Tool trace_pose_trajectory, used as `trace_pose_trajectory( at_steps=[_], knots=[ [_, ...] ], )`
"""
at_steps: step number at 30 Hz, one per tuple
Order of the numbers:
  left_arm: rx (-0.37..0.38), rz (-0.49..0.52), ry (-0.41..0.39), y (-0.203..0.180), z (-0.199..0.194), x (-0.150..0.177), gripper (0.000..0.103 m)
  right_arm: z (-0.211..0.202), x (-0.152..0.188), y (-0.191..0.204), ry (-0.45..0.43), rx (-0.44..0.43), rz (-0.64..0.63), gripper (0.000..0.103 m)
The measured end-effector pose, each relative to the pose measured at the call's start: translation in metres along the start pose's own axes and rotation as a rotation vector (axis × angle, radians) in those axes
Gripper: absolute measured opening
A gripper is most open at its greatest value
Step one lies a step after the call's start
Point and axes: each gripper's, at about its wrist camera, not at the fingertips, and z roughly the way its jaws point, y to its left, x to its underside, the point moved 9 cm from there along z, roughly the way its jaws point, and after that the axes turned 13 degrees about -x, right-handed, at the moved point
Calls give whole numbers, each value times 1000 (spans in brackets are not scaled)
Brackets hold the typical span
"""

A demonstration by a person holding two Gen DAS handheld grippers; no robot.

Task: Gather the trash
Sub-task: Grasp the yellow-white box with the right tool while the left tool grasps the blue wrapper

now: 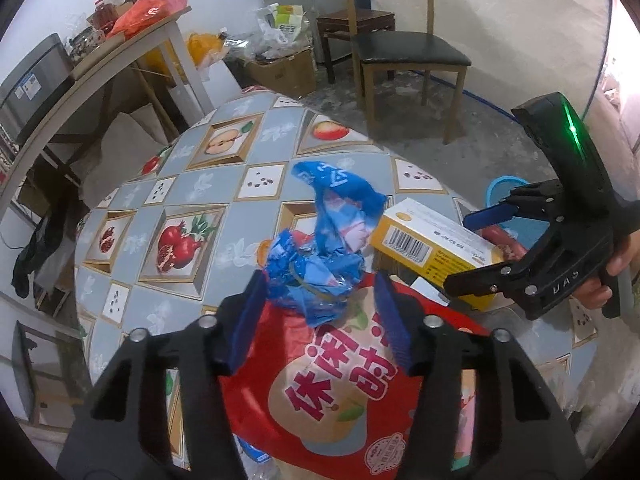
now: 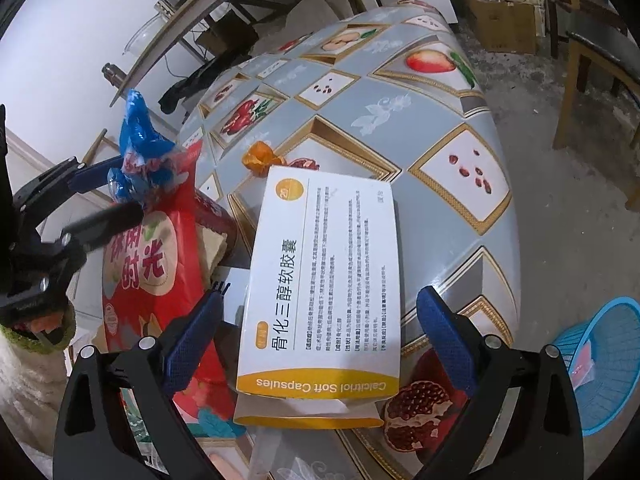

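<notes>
A crumpled blue plastic wrapper lies on top of a red snack bag on the table. My left gripper reaches down around the wrapper with its jaws half apart. The left pad touches the wrapper, and a thin strip of red bag shows beside the right pad. The right wrist view shows the wrapper sticking up between the left gripper fingers. A white and yellow medicine box lies flat between the wide jaws of my right gripper, clear of both pads. The left wrist view shows the box and the right gripper.
The table wears a fruit-patterned cloth. An orange peel lies behind the box. A blue plastic basket sits off the table's right edge. Beyond the table stand a wooden chair, a cardboard box and a cluttered shelf table.
</notes>
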Motion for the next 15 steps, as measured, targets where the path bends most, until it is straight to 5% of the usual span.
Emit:
trace_pose_trajectory(
  at_steps=[10, 15],
  knots=[
    [-13, 2, -10, -1, 0, -1, 38, 3, 2, -5, -1, -29, 44, 84],
    [-18, 2, -15, -2, -2, 1, 36, 3, 2, -8, -5, -49, 67, 71]
  ],
)
